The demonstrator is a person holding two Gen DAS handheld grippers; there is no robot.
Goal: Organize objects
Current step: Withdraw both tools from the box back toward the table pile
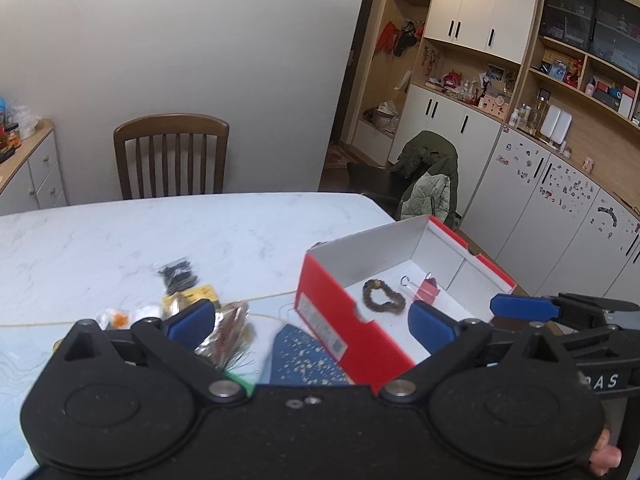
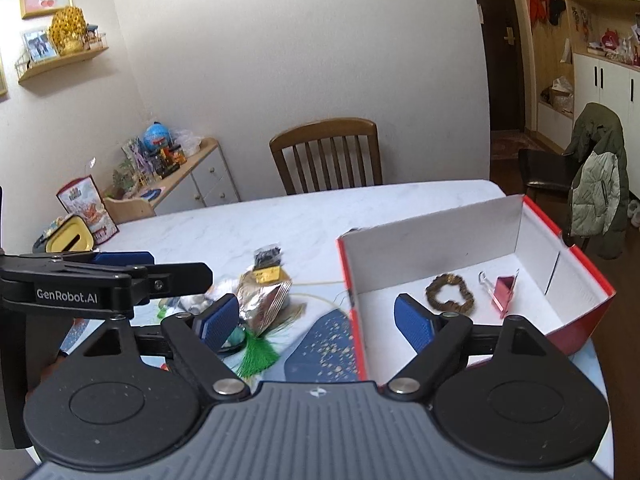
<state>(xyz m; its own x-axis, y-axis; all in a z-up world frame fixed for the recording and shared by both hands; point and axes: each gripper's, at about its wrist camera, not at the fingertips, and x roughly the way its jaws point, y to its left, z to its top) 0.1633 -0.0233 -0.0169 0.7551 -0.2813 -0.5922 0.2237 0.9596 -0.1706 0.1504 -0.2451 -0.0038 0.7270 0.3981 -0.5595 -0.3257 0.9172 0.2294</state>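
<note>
Left gripper and right gripper both spread wide, empty. Bracelet and pink clip lie in red box; foil packet on table.

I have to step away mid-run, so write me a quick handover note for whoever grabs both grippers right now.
Left gripper: open, empty, above the table in front of the box's near corner.
Right gripper: open, empty, straddling the box's left wall.
Red box: open on the marble table, right side.
Done: bead bracelet and pink binder clip lie inside the box.
Left: the pile left of the box, namely the foil packet, green tassel, black-and-yellow bag and small wrapped bits behind. The blue speckled pouch lies against the box's left wall.
</note>
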